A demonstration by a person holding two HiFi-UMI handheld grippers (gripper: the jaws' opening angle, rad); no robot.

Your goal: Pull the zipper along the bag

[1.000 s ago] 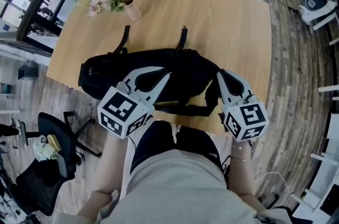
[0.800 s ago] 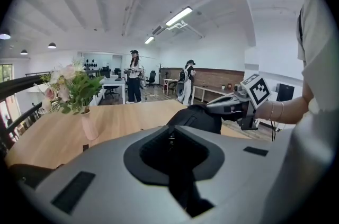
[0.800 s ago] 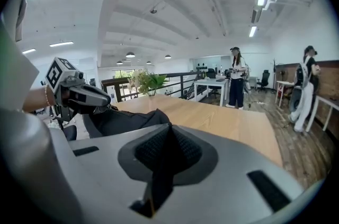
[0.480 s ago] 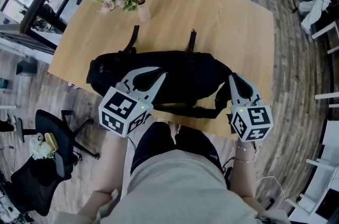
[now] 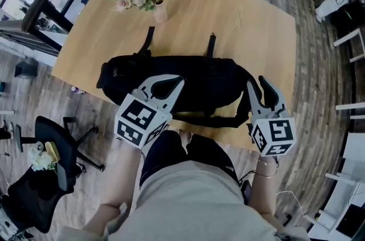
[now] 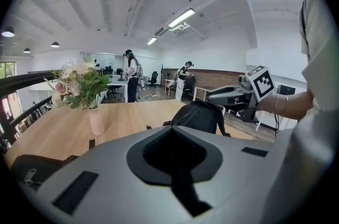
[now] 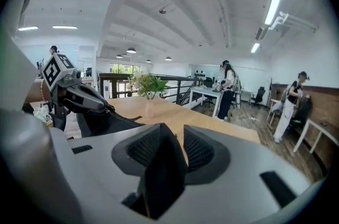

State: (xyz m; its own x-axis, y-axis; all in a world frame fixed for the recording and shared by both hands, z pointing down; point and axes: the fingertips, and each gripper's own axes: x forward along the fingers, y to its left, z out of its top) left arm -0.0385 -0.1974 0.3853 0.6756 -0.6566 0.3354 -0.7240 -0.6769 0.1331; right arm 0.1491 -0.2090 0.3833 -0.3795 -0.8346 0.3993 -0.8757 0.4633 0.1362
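A black bag (image 5: 199,77) lies lengthwise on the wooden table (image 5: 245,17), with two straps pointing away from me. My left gripper (image 5: 175,84) hovers over the bag's near left side, shut, with nothing between its jaws. My right gripper (image 5: 260,88) hangs by the bag's right end, its jaws opening and empty. The left gripper view looks over its own left gripper (image 6: 171,130) to the bag (image 6: 198,114) and the right gripper (image 6: 233,95). The right gripper view looks over its own right gripper (image 7: 172,133) to the bag (image 7: 108,122). I cannot make out the zipper pull.
A pink vase of flowers (image 5: 158,6) stands at the table's far left, also in the left gripper view as the vase (image 6: 95,122). An office chair (image 5: 54,143) stands on the floor to the left. People (image 7: 228,85) stand at desks far behind.
The right gripper's jaws have spread apart. Both grippers sit slightly lower and further right in the head view, still at the bag's near side.
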